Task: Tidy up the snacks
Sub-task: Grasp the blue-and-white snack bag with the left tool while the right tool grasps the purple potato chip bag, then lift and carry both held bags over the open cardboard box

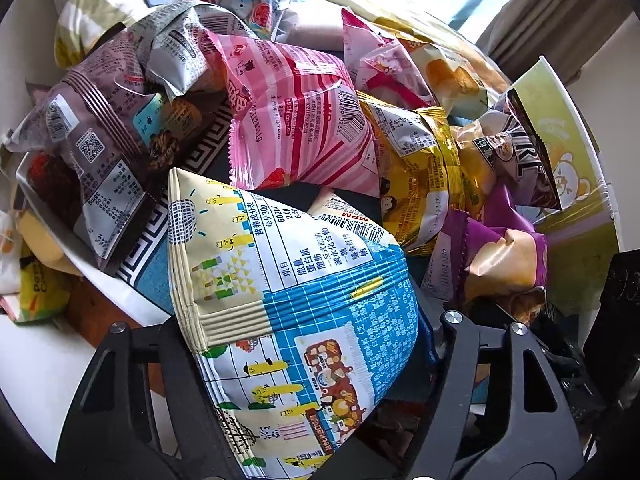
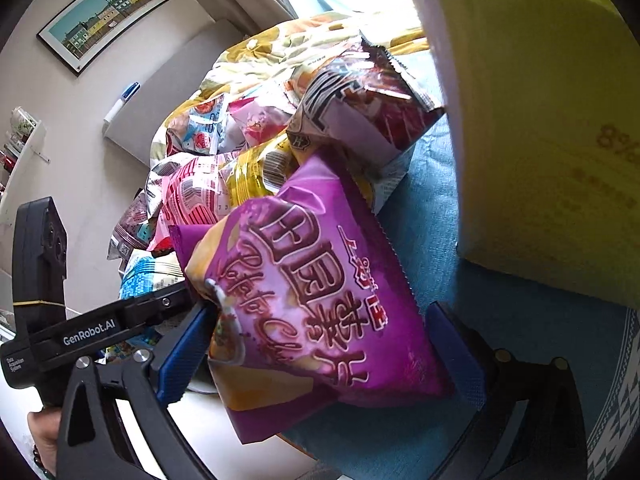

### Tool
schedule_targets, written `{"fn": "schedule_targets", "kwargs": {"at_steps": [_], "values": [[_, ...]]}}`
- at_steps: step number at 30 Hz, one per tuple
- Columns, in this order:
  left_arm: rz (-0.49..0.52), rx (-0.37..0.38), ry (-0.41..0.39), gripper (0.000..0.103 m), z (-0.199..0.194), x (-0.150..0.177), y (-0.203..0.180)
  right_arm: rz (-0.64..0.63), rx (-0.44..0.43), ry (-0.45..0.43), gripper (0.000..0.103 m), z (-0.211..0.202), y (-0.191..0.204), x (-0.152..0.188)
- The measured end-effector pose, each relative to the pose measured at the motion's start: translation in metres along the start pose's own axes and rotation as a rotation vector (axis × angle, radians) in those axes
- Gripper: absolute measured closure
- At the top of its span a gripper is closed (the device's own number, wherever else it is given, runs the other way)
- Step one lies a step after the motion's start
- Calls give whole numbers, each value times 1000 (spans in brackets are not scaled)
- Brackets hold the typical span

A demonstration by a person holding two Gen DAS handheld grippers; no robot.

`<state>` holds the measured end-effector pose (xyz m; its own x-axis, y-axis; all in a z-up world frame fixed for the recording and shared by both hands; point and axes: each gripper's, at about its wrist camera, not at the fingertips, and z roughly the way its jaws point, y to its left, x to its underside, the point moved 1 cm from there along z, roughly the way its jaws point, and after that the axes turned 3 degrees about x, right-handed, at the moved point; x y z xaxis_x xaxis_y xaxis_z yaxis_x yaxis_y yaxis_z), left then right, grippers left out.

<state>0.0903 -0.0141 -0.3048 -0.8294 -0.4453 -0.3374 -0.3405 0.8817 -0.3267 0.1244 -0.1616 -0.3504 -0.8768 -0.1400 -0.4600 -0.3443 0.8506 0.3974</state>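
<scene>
Left claw (image 1: 304, 360) clamps blue-and-cream puffed foil snack bag (image 1: 288, 280); right claw (image 2: 320, 344) straddles glossy purple potato-chip bag (image 2: 316, 296), pad contact unclear. Squeeze gently, lift straight.

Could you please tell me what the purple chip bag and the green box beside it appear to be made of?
The purple chip bag looks like glossy plastic film: it shows sheen, crinkles and a serrated sealed edge. The green box seems matte printed cardboard, judging by its flat stiff wall and pale cut edge.

A home bedroom; a patterned quilt (image 2: 256, 56) lies rumpled. A framed picture (image 2: 102, 16) hangs near a curtain (image 1: 560, 12).
</scene>
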Motion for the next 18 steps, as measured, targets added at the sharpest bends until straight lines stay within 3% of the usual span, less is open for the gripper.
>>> {"fn": "schedule_targets", "kwargs": {"at_steps": [2,8,18], "values": [[2,4,3,36,0,0,0,11,-8,3,0,3,-1,1],[14,10,10,36,-10,-1,0,-9,-17,-12,27,-3,5,8],[51,29,2,36,-28,-10,-7,-25,28,-63,36,-33,17,15]]}}
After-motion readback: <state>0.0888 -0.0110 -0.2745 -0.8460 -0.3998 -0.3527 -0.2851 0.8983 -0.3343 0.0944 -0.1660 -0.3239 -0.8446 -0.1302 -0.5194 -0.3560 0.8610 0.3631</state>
